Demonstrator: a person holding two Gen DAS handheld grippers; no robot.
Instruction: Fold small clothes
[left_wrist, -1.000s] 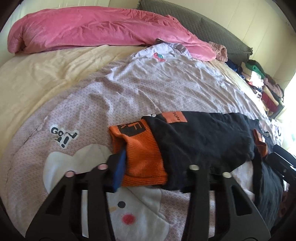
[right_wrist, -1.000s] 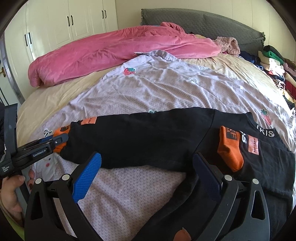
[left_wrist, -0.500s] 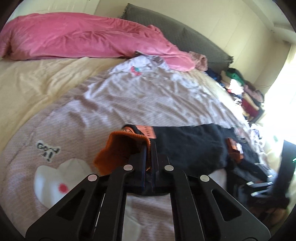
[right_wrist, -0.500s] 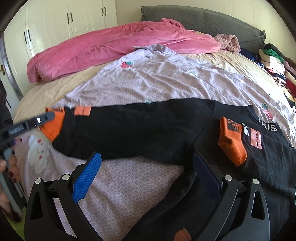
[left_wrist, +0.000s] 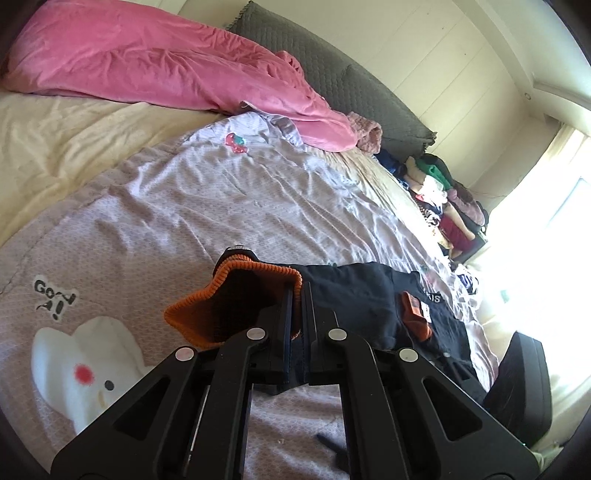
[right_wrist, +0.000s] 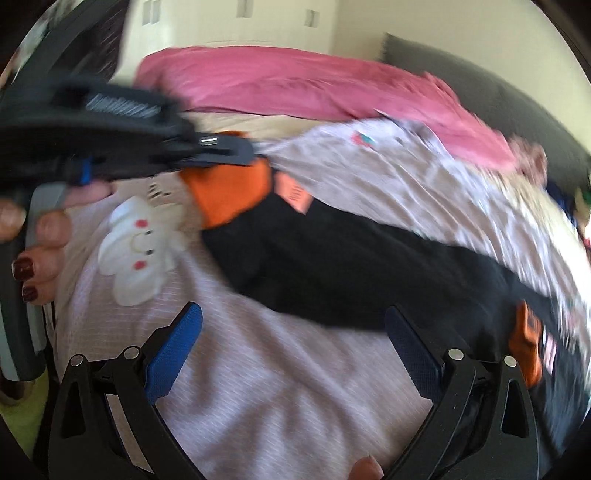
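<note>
A small black top (left_wrist: 354, 291) with orange cuffs lies stretched across the lilac sheet (left_wrist: 229, 206); it also shows in the right wrist view (right_wrist: 351, 266). My left gripper (left_wrist: 295, 295) is shut on the orange cuff (left_wrist: 207, 314) of one sleeve and holds it lifted off the sheet. In the right wrist view the left gripper (right_wrist: 236, 155) hangs over that cuff (right_wrist: 236, 192). The other orange cuff (left_wrist: 415, 317) rests folded on the top's body. My right gripper (right_wrist: 291, 332) is open and empty, just above the sheet, short of the sleeve.
A pink quilt (left_wrist: 166, 70) and a grey headboard cushion (left_wrist: 351, 85) lie at the far end of the bed. A pile of folded clothes (left_wrist: 443, 199) sits at the far right edge. A white rabbit print (left_wrist: 85, 365) marks the sheet nearby.
My left gripper closed on the orange cuff and lifted it, pulling the sleeve up and sideways. The right gripper stayed open and swung left, its view now blurred.
</note>
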